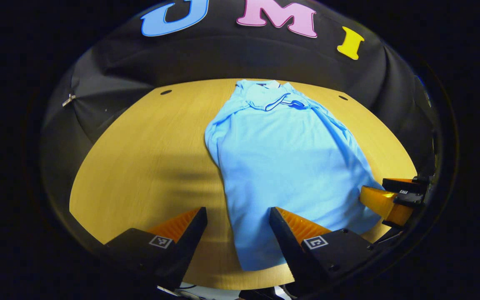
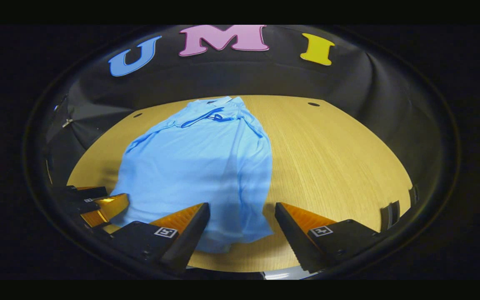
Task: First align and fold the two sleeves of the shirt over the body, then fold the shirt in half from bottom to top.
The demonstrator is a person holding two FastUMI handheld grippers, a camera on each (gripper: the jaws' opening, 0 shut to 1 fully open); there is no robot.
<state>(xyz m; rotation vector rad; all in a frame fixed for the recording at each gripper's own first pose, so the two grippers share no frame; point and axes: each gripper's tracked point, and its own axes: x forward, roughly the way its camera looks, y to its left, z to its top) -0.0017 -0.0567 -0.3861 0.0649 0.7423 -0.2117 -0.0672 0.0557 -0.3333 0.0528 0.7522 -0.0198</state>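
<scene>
Round light-wood tabletop [image 1: 140,141] carries the light blue collared cotton shirt [image 1: 281,154], lying flat, long axis running away from me, collar [image 1: 271,98] far, hem near. Sleeves look already tucked onto the body, so I judge the bottom-to-top fold is next. My left gripper [image 1: 238,227] hangs over the hem's left corner, fingers apart, nothing held; right gripper [image 2: 242,225] over the right corner, also spread wide and empty. Both about equally near the hem. Bare wood either side and beyond the collar, room to lift.
</scene>
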